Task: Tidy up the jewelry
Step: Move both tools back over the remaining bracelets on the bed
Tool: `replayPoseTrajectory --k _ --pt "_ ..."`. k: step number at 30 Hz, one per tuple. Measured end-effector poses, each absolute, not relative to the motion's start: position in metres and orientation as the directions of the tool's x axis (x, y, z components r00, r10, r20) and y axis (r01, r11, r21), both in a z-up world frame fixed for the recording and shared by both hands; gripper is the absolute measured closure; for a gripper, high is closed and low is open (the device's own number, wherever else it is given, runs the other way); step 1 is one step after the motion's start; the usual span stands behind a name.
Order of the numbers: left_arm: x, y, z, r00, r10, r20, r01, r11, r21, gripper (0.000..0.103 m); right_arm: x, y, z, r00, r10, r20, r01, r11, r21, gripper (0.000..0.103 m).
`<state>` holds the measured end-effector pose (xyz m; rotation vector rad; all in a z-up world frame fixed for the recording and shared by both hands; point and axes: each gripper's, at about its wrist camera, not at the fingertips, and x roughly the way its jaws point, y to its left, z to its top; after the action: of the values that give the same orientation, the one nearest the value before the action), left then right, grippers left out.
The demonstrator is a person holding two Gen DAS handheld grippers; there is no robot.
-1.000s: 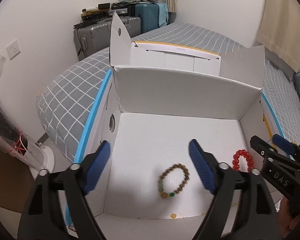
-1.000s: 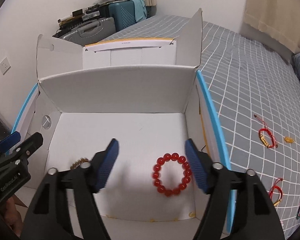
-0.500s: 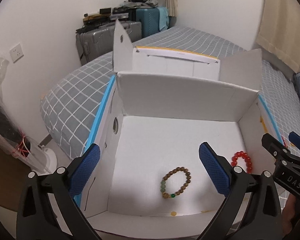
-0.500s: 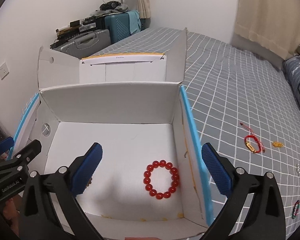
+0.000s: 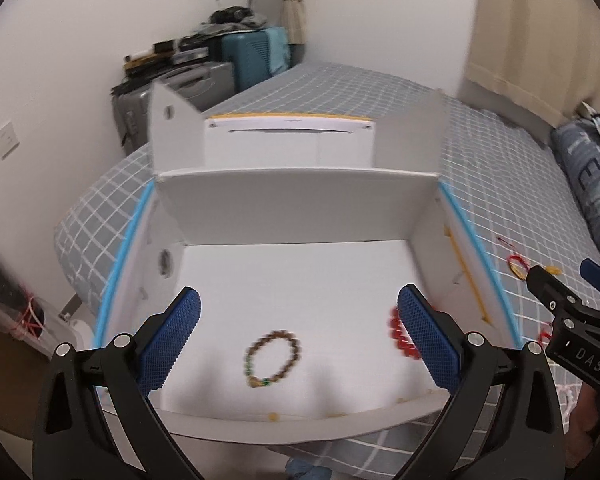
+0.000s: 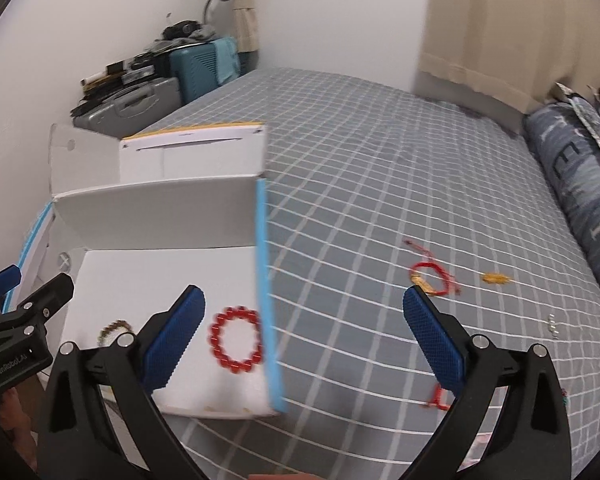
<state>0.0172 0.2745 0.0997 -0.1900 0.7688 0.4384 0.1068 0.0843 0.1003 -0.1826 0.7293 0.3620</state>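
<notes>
An open white cardboard box (image 5: 300, 208) (image 6: 156, 212) stands on the bed. A brown bead bracelet (image 5: 272, 362) (image 6: 114, 330) and a red bead bracelet (image 5: 398, 334) (image 6: 236, 340) lie on its floor. My left gripper (image 5: 298, 340) is open and empty above the box's near side. My right gripper (image 6: 304, 340) is open and empty over the box's right wall. A red cord bracelet (image 6: 430, 276) (image 5: 516, 266), a gold charm (image 6: 496, 278), a small silver piece (image 6: 554, 324) and another red piece (image 6: 438, 398) lie on the bedspread to the right.
The grey checked bedspread (image 6: 380, 184) stretches right of the box. A dark blue pillow (image 6: 580, 184) lies at the far right. Suitcases (image 6: 156, 84) stand against the back wall. The box flaps (image 5: 168, 132) stand upright.
Both grippers opened wider and pulled back from the box. The right gripper swung right, from over the red bead bracelet to the box's right wall and bedspread.
</notes>
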Motion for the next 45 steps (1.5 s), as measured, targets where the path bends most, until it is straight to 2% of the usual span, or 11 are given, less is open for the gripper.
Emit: replayPoseTrajectory --k 23,34,45 --pt "0.071 0.112 0.095 0.694 0.132 -0.708 -0.184 0.983 0.003 0.006 0.112 -0.103 0.106 0.728 0.042 -0.684 -0.125 0.99 -0.072 0.008" --pt "0.102 0.04 0.065 0.665 0.007 -0.746 -0.045 0.998 -0.031 0.006 0.116 -0.173 0.089 0.699 -0.032 -0.714 -0.036 0.996 -0.08 0.008" --pt "0.132 -0.012 0.025 0.606 -0.023 -0.795 0.015 1.0 -0.017 0.006 0.121 -0.241 0.058 0.643 -0.051 -0.764 0.028 0.999 -0.044 0.008"
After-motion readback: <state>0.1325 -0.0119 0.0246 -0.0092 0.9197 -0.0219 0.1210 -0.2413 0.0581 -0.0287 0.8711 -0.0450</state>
